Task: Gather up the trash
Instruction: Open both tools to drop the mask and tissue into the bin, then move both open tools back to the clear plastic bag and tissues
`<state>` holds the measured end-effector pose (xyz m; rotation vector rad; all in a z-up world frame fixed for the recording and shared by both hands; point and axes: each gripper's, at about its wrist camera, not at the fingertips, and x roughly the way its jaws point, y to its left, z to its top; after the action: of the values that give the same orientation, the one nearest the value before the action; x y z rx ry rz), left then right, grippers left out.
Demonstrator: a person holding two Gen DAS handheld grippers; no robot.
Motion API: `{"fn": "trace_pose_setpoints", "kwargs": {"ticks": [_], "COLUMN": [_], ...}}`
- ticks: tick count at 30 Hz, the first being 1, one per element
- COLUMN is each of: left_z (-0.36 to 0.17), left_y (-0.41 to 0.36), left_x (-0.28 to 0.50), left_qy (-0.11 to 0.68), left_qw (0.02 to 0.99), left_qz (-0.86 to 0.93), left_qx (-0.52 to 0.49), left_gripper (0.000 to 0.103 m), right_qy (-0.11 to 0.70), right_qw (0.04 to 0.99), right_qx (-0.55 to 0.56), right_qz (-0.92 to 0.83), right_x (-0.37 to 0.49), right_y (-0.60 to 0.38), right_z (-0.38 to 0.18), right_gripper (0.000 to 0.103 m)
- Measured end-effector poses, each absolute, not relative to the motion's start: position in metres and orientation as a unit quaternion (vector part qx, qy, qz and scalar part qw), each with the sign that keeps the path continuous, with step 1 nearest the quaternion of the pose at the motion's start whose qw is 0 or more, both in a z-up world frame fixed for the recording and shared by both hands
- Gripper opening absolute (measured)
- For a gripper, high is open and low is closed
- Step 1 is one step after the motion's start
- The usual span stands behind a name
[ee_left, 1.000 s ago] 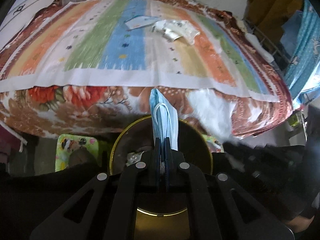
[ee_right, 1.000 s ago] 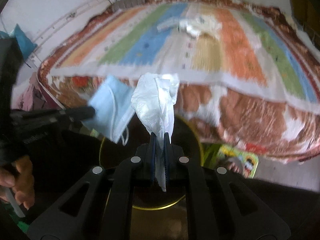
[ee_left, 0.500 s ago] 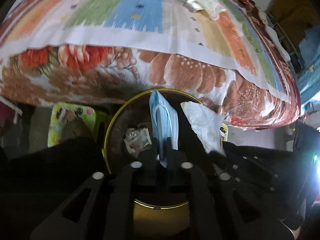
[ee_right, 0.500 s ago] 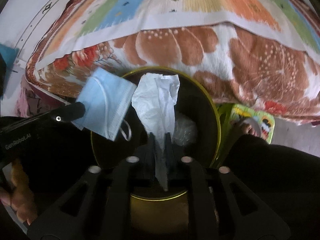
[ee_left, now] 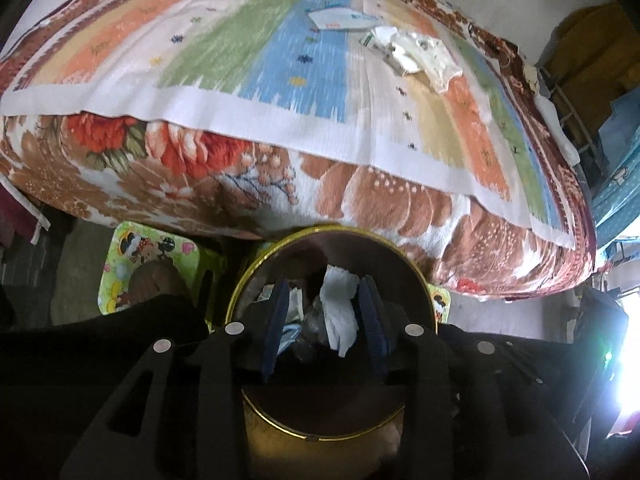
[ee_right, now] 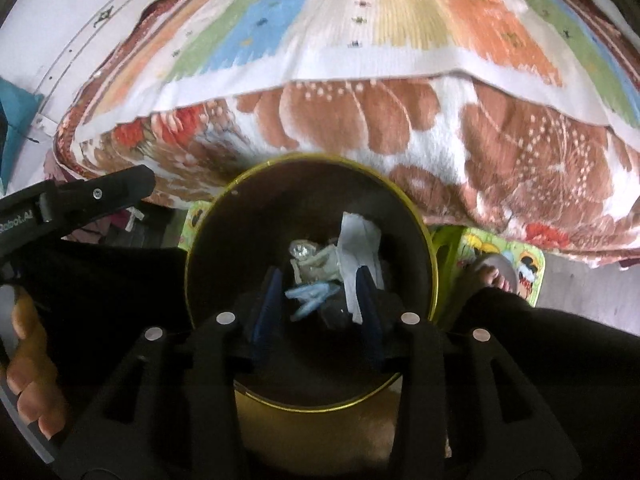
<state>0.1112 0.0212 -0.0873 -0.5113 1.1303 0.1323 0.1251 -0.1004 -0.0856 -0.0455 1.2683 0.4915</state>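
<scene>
A: How far along?

B: Partly done, I'd say. Bin (ee_right: pixel 430 264) w/ the gold rim sits low centre in both views, on the floor right by the bed (ee_left: pixel 360 208). Inside: white tissue (ee_right: pixel 358 248), blue mask (ee_right: pixel 314 298), and a clear crinkly wrapper (ee_right: pixel 308 256), all loose at the bottom.

A: Grippers?

B: Left hand-held gripper (ee_left: pixel 326 322) jaws apart, have just been opening; nothing pinched. Tissue shows between them in that view but it looks to be lying down in the bin, pads not on it. Right hand-held gripper (ee_right: pixel 318 306) same: jaws apart, just been opening, empty, mask and tissue seen past them below.

A: What's left?

B: More trash up on the bed, upper right of the left view: a flat packet (ee_left: pixel 340 20) and a white crumpled heap (ee_left: pixel 420 54), touching each other, well apart from the bin. Prob. one more trip at least. Can't tell what the heap is exactly, too blurred.
</scene>
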Motion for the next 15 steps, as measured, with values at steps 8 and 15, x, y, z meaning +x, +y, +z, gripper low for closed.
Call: {"fn": "trace_pose_setpoints", "kwargs": {"ticks": [8, 15], "left_z": [-0.064, -0.043], "left_y": [0.031, 0.022], "left_x": [0.109, 0.113], "left_qy": [0.488, 0.460], "left_qw": [0.840, 0.868], "left_qz": [0.081, 0.089], "left_qx": [-0.224, -0.166], "left_gripper": [0.051, 0.064], "right_qy": [0.543, 0.499], "right_qw": [0.810, 0.839], "right_qx": [0.003, 0.001], "right_qz": [0.222, 0.218], "right_x": [0.135, 0.139], "right_y": [-0.115, -0.122], "right_z": [-0.056, -0.031], "right_gripper": [0.048, 0.058]}}
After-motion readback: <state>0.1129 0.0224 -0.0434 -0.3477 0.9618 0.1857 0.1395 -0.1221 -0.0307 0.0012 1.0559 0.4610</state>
